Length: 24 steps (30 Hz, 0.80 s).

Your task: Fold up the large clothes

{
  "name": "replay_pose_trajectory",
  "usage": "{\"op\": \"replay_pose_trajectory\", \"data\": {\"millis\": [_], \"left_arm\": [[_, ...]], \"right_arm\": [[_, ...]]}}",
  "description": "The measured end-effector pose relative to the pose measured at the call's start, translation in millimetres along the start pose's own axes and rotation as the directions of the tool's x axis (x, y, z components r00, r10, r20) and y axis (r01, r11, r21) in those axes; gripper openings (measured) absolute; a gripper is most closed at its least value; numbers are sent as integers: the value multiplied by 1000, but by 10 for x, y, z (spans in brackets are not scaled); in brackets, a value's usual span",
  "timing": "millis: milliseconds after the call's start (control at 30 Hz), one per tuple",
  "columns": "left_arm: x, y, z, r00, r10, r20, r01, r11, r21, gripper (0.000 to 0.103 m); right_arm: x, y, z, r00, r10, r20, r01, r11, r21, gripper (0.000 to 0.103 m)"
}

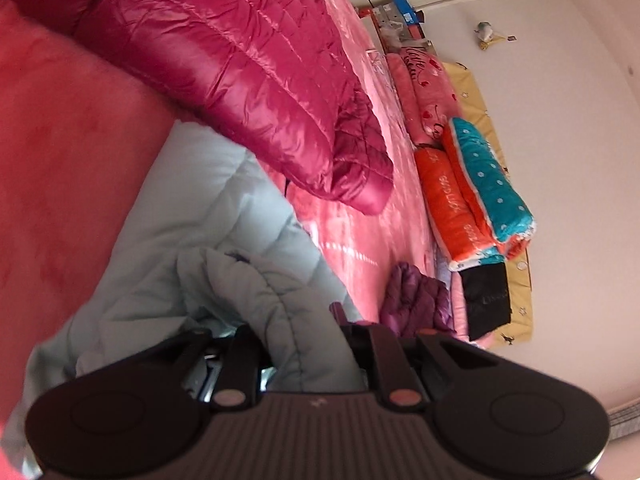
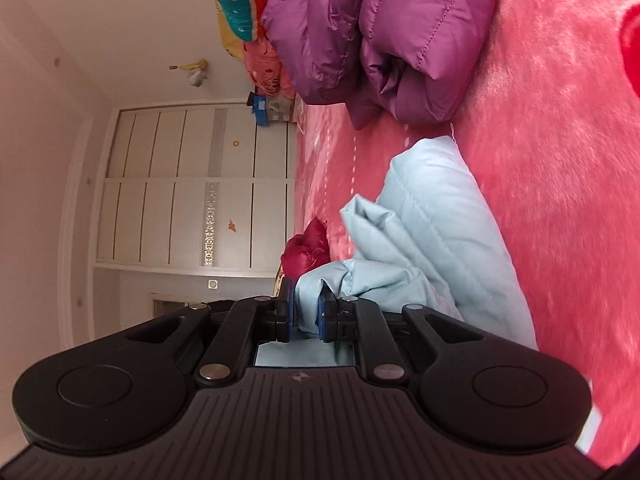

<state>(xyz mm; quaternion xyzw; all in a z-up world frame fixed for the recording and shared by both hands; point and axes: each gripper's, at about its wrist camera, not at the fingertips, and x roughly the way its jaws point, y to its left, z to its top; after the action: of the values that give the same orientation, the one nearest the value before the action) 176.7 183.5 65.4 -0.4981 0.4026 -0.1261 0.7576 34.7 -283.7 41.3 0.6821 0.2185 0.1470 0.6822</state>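
A pale blue quilted padded jacket (image 1: pixel 208 208) is spread over a pink plush bed cover (image 1: pixel 60 152), and a bunched fold of its fabric is gathered up between the fingers of the left gripper (image 1: pixel 298 332), which is pinched shut on that fold; the fingertips themselves are largely hidden by the cloth. In the right wrist view the same pale blue jacket (image 2: pixel 432 216) is seen lying on the pink cover (image 2: pixel 560 160), and another puffed edge of it is clamped between the blue pads (image 2: pixel 326 312) of the right gripper (image 2: pixel 308 312), whose jaws are drawn nearly together with the fabric pressed between them. A glossy magenta quilted down coat (image 1: pixel 240 60) is laid across the bed just beyond the blue jacket, its cuff end resting on the cover. A crumpled purple puffer garment (image 2: pixel 384 32) is heaped further along the bed, apart from the blue jacket. Folded blankets in orange and teal with white dots (image 1: pixel 480 188) are stacked against the wall at the far edge of the bed. White panelled wardrobe doors (image 2: pixel 180 188) are visible at the end of the room.
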Motion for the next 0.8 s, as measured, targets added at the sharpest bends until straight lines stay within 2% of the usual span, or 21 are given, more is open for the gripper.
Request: {"op": "replay_pose_trajectory", "data": {"millis": [67,100,133,167,200,233,267,300,333,467,500,533,667,800], "left_arm": [[41,-9,53,1000,-6,7,6,1000,2,18],[50,-8,73,1000,-8,14,8,1000,2,27],[47,-25,95,1000,-13,20,13,1000,1,41],[33,-40,114,999,-23,29,23,1000,3,48],[8,-65,135,998,-35,43,35,999,14,58],[-23,-91,152,997,-45,59,43,999,32,66],[-59,-117,161,996,-50,72,47,998,46,71],[-100,-137,172,995,-55,84,51,997,55,78],[-137,-156,188,994,-61,95,56,997,61,79],[-287,-229,216,991,-52,126,40,995,94,79],[-331,-257,214,989,-48,137,33,993,110,80],[-373,-287,211,988,-47,148,29,992,126,81],[-530,-378,179,983,-55,177,20,981,192,83],[-632,-454,77,981,-26,191,-28,961,275,84]], "right_arm": [[49,-19,27,1000,-8,3,8,1000,-2,19],[62,-20,33,1000,-16,3,16,1000,-5,21],[66,-38,45,1000,-22,2,22,1000,-9,22],[73,-33,50,1000,-25,0,25,1000,-15,24],[69,-19,51,1000,-25,0,25,999,-21,30],[70,-1,54,1000,-23,2,23,999,-28,40],[79,20,64,1000,-16,7,16,999,-32,47],[63,41,60,1000,-2,12,3,999,-35,61],[60,56,61,1000,8,15,-7,999,-37,70],[21,163,60,999,35,34,-33,998,-60,90],[9,199,63,998,43,42,-39,997,-71,99],[9,244,68,997,50,51,-45,995,-87,102],[-42,402,72,997,34,75,-21,986,-164,102],[-79,570,55,995,30,100,-3,965,-263,103]]}}
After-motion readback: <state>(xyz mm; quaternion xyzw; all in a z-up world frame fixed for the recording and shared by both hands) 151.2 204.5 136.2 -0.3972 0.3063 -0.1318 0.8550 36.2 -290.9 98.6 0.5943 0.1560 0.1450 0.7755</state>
